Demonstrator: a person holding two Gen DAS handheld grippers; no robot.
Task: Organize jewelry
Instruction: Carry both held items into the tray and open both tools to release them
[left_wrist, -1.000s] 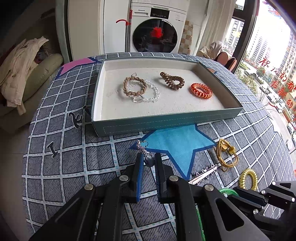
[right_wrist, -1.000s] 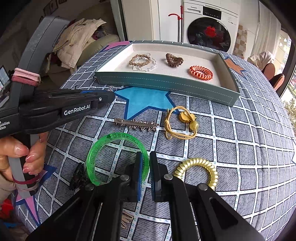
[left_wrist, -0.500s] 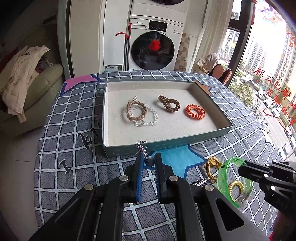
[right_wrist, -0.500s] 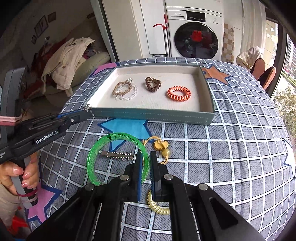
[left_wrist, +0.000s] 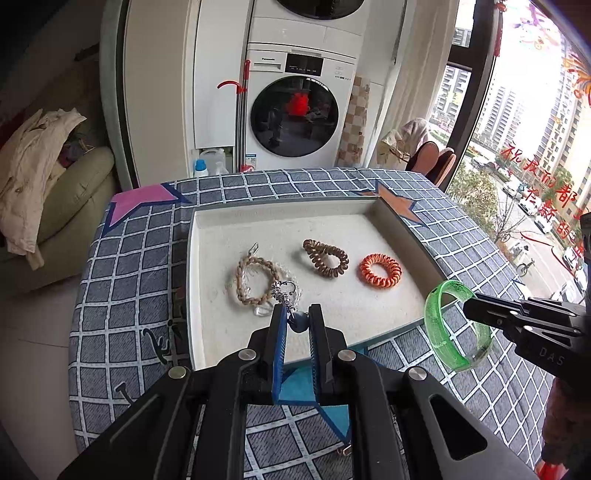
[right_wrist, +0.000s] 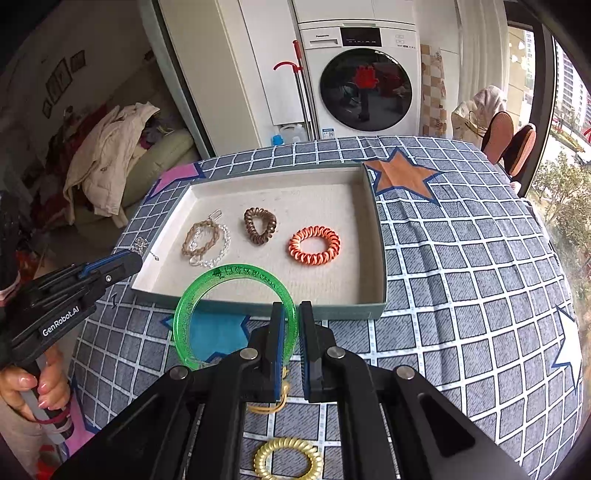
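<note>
My left gripper is shut on a silver charm chain with a dark bead and holds it above the front of the grey-green tray. It also shows in the right wrist view, at the tray's left edge. My right gripper is shut on a green bangle, held above the tray's front wall; the bangle also shows in the left wrist view. In the tray lie a braided brown bracelet with a clear bead chain, a brown coil tie and an orange coil tie.
A gold coil tie and a yellow cord piece lie on the checked tablecloth below my right gripper. A washing machine stands behind the table, a sofa with clothes to the left.
Both grippers have risen and moved forward toward the tray, carrying the chain and the green bangle. The bangle was lifted off the cloth.
</note>
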